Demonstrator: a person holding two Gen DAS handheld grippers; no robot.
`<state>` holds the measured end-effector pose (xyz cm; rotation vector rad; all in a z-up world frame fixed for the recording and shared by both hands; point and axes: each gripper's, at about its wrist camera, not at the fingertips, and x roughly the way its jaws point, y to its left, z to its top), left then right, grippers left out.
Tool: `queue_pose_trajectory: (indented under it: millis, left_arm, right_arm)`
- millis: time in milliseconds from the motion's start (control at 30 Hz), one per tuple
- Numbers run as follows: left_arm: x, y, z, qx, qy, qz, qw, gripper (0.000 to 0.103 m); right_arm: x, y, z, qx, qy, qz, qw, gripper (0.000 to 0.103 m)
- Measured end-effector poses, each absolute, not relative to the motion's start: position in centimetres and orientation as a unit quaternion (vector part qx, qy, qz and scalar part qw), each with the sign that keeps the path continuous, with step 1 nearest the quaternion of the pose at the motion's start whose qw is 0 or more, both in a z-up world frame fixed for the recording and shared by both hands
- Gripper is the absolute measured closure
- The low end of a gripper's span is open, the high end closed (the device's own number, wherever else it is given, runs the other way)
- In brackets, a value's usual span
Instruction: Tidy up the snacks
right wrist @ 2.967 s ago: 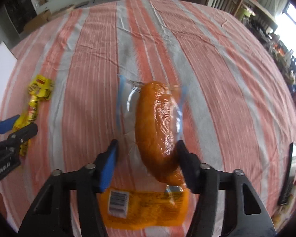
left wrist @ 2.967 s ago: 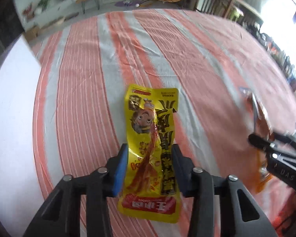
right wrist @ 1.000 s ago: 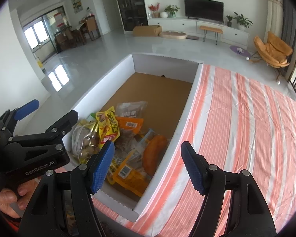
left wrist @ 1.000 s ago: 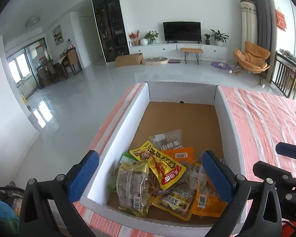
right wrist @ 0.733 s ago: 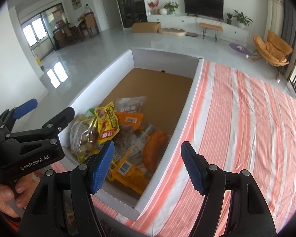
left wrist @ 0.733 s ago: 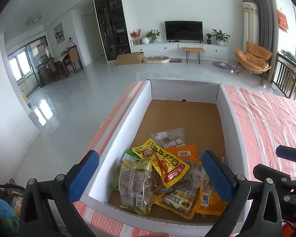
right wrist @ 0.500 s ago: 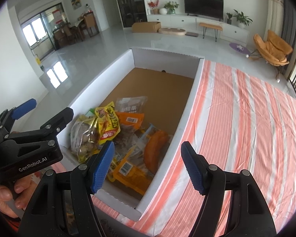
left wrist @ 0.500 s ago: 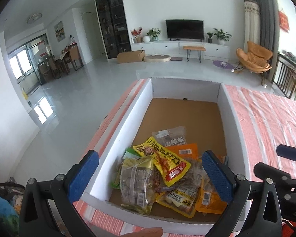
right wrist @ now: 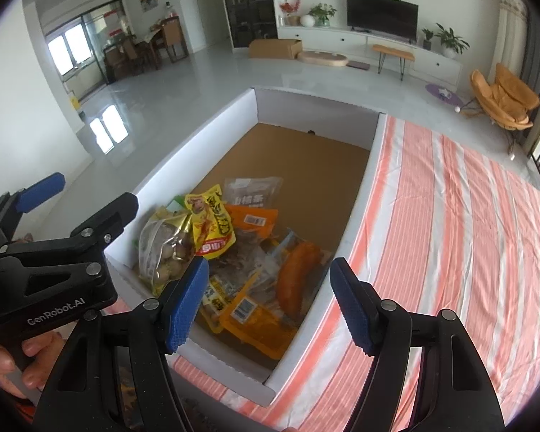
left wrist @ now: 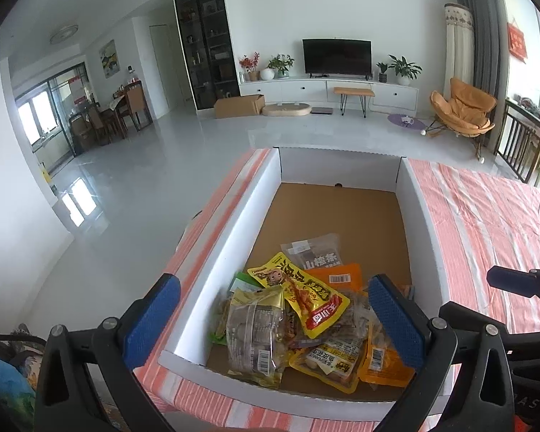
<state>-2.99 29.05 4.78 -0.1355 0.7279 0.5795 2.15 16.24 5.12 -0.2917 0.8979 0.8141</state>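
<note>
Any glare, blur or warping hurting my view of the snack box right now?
Left wrist view: snack packets sharp, box walls bowed by fisheye, window glare on the floor. Right wrist view: striped tablecloth soft at the right edge, dark vignette in the corners.

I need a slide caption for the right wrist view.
Open right tool above white box holding piled snack packets, beside the striped tablecloth.

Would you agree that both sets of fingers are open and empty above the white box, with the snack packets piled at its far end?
Not quite: the snack packets are piled at the near end of the white box, as the left wrist view shows.
</note>
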Motion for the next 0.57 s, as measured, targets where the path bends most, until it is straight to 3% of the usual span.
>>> queue_pose_trajectory:
  millis: [567]
  left_arm:
    - [-2.8, 30.1, 3.5, -0.076, 0.367, 0.284, 0.883, 0.000]
  right_arm:
    - [2.1, 16.9, 4.6, -0.151, 0.425, 0.374, 0.810, 0.030]
